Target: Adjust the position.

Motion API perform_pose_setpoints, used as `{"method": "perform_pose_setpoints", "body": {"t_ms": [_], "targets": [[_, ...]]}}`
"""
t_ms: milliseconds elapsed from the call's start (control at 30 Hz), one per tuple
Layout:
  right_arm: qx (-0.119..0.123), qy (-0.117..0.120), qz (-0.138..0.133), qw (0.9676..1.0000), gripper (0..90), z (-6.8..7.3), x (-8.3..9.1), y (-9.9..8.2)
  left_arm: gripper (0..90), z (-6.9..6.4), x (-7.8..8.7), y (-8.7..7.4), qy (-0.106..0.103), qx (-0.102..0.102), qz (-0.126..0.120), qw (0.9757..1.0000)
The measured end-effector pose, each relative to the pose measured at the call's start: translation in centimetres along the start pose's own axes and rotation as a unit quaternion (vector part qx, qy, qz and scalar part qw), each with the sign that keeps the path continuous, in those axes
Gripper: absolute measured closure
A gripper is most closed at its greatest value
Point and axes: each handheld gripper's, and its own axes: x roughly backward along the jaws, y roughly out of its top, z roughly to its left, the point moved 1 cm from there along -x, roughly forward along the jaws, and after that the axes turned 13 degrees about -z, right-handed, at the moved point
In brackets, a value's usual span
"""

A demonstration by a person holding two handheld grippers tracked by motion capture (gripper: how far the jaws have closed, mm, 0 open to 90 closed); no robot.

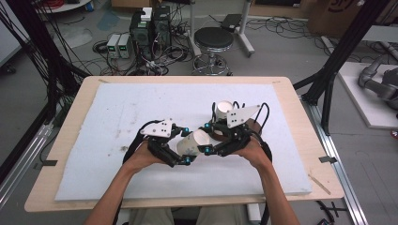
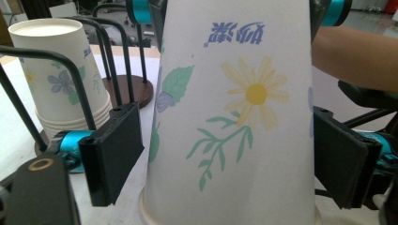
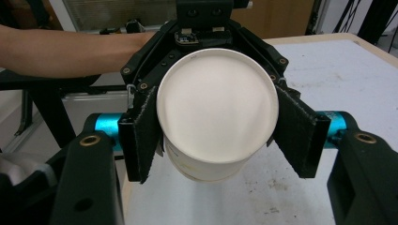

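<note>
A white paper cup [image 1: 193,142] printed with flowers lies level above the mat between both grippers. My right gripper [image 1: 206,138] is shut on its narrow bottom end; in the right gripper view its pads [image 3: 143,136] press both sides of the cup [image 3: 216,108], bottom facing the camera. My left gripper [image 1: 187,145] straddles the wide end. In the left gripper view the cup [image 2: 234,117] sits between the jaws of the left gripper [image 2: 227,159]: one pad [image 2: 115,150] stands a sliver off the wall, the other [image 2: 340,161] looks to touch it.
A stack of matching cups [image 1: 224,108] [image 2: 61,79] stands in a black wire holder on a brown base [image 2: 138,91], just beyond the right gripper. A white foam mat [image 1: 117,108] covers the wooden table [image 1: 75,117]. A stool [image 1: 213,40] and computers [image 1: 150,28] stand on the floor beyond.
</note>
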Motion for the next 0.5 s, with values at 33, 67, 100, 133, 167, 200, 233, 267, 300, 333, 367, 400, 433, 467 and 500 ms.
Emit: {"method": "perform_pose_setpoints", "body": {"t_ms": [33,67,100,133,167,200,233,267,300,333,367,400,433,467,500], "targets": [[-0.001,0.0,-0.001,1.0,37.3,0.02,-0.02,0.01,19.5,-0.03,-0.01,-0.02,-0.002,0.001,-0.001,1.0],[-0.001,0.0,-0.001,1.0,37.3,0.03,-0.02,0.01,22.1,-0.01,0.04,-0.03,-0.007,-0.001,0.002,1.0],[0.0,-0.001,0.0,1.0,37.3,0.02,-0.02,0.01,25.5,-0.02,0.05,-0.05,-0.009,0.0,0.002,1.0],[0.0,-0.001,0.0,1.0,37.3,0.02,-0.02,0.0,26.4,-0.02,0.06,-0.05,-0.01,0.0,0.002,1.0],[-0.001,-0.001,0.0,1.0,37.4,0.03,-0.02,-0.01,27.3,-0.02,0.07,-0.07,-0.01,0.002,0.002,0.9999],[-0.002,-0.001,-0.001,1.0,37.5,0.04,-0.03,-0.02,28.0,-0.02,0.1,-0.1,-0.009,0.001,0.0,1.0],[0.0,0.0,0.0,1.0,37.5,0.0,0.0,-0.02,28.8,-0.01,0.11,-0.12,-0.009,0.001,-0.001,1.0],[0.0,0.0,0.0,1.0,37.6,-0.01,-0.01,-0.03,29.3,-0.03,0.12,-0.14,-0.008,0.001,-0.001,1.0],[0.0,0.0,0.0,1.0,37.5,-0.02,-0.02,-0.05,29.5,-0.04,0.12,-0.15,-0.007,0.001,0.001,1.0],[0.0,0.0,0.001,1.0,37.2,-0.02,-0.04,-0.07,29.6,-0.06,0.12,-0.15,-0.007,0.0,0.003,1.0],[0.0,0.0,0.002,1.0,36.6,0.0,-0.05,-0.1,29.6,-0.08,0.14,-0.14,-0.006,0.0,0.003,1.0],[0.0,0.0,0.0,1.0,33.5,0.03,-0.08,-0.15,29.6,-0.09,0.16,-0.13,-0.004,-0.001,0.003,1.0],[-0.003,0.002,0.0,1.0,24.1,0.05,-0.1,-0.17,29.7,-0.08,0.25,-0.09,-0.003,-0.001,0.003,1.0],[-0.012,0.002,-0.004,0.9999,13.9,0.06,-0.19,-0.23,29.8,-0.03,0.34,-0.04,-0.002,-0.002,0.004,1.0],[-0.015,-0.006,-0.008,0.9998,14.1,0.08,-0.24,-0.25,29.8,-0.05,0.43,-0.01,-0.001,0.0,0.002,1.0]]}}
